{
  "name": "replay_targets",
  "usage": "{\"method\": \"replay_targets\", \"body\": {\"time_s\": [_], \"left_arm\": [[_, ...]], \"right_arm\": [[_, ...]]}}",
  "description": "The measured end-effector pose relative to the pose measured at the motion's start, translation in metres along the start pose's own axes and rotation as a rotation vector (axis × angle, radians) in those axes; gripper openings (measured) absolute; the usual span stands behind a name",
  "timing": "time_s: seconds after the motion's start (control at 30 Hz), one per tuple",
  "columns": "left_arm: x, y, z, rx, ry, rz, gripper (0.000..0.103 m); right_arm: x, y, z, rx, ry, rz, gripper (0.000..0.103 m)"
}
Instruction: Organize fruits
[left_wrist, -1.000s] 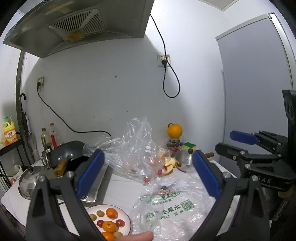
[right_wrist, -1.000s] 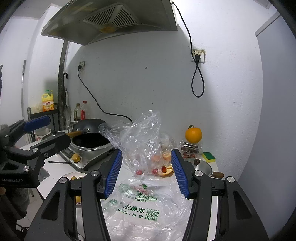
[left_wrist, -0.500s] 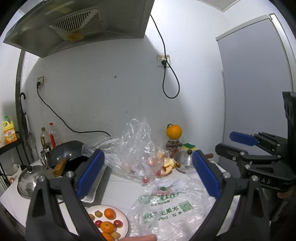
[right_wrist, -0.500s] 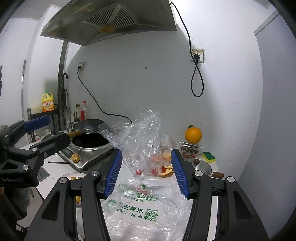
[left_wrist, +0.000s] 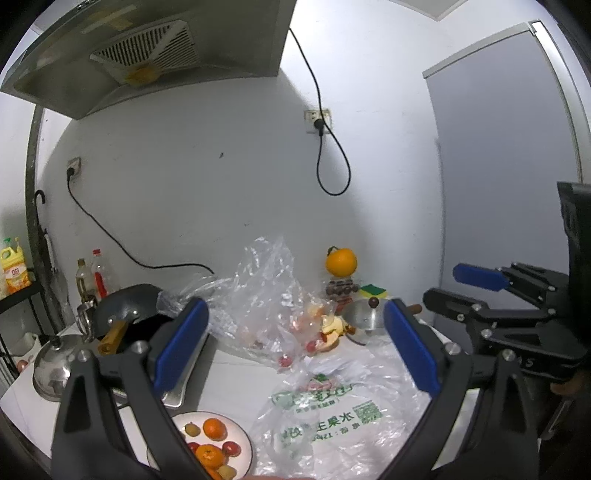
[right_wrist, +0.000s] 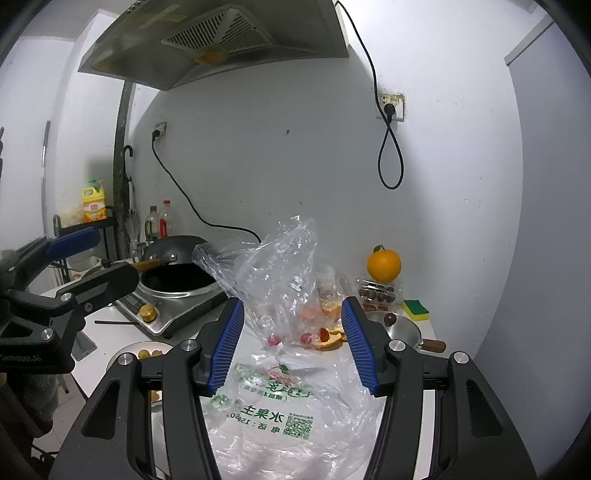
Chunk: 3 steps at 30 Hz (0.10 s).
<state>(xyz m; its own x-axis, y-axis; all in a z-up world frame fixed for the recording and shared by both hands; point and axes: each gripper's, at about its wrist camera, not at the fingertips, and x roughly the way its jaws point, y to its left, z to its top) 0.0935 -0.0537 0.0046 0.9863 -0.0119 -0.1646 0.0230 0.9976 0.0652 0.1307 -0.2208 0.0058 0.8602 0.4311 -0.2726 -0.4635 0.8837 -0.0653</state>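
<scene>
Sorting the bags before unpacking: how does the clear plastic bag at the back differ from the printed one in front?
The clear plastic bag stands puffed up and unprinted, with small red and orange fruits showing at its base. The printed plastic bag lies flatter on the counter, nearer the grippers, and carries green lettering and a QR code; its contents are hard to tell. Both are thin, crinkled and see-through.

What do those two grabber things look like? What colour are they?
Both look alike. The left gripper and the right gripper each have two chunky black plastic arms with silver round screws, ending in flat blue pads. The blue pads have fine ridges across them. Seen from the side, the right gripper's black body carries faint pale lettering, too blurred to read. No cables or sleeves show.
</scene>
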Motion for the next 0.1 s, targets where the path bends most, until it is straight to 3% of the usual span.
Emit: {"method": "replay_targets", "body": {"time_s": [0.1], "left_arm": [[0.0045, -0.0038, 0.0005, 0.005, 0.003, -0.015, 0.097]], "right_arm": [[0.0016, -0.0028, -0.0014, 0.005, 0.001, -0.003, 0.058]]}}
